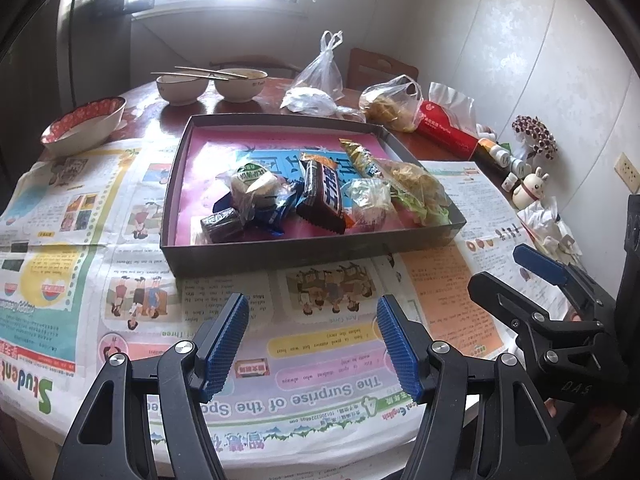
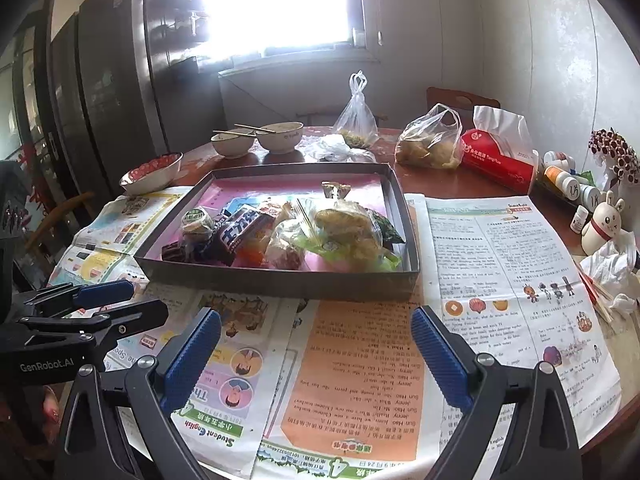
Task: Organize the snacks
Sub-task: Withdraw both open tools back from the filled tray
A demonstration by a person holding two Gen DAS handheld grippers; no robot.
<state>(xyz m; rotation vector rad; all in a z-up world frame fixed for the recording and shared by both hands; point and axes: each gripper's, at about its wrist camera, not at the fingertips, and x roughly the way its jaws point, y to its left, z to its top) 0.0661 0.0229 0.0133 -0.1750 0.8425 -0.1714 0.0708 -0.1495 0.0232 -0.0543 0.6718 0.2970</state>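
A shallow dark box (image 1: pixel 304 254) (image 2: pixel 280 280) with a pink lining holds a pile of snacks: a brown chocolate bar (image 1: pixel 322 196) (image 2: pixel 238 234), a round green-labelled cake (image 1: pixel 254 182) (image 2: pixel 196 220), a small dark packet (image 1: pixel 220 224), blue wrappers (image 1: pixel 276 210), a yellow-green packet (image 1: pixel 360 158), a clear-wrapped bun (image 1: pixel 368 200) and a bag of chips (image 1: pixel 420 190) (image 2: pixel 348 228). My left gripper (image 1: pixel 312 344) hovers open over the newspaper in front of the box, holding nothing. To its right, my right gripper (image 2: pixel 316 356) is open too, also short of the box and holding nothing.
Newspaper (image 2: pixel 360 380) covers the near table. Behind the box stand two bowls with chopsticks (image 1: pixel 208 84), a red patterned bowl (image 1: pixel 86 124), plastic bags (image 1: pixel 320 80) (image 2: pixel 430 144) and a red tissue pack (image 2: pixel 500 160). Small bottles (image 2: pixel 568 180), a rabbit figure (image 2: pixel 602 224) and crumpled tissue lie at the right edge.
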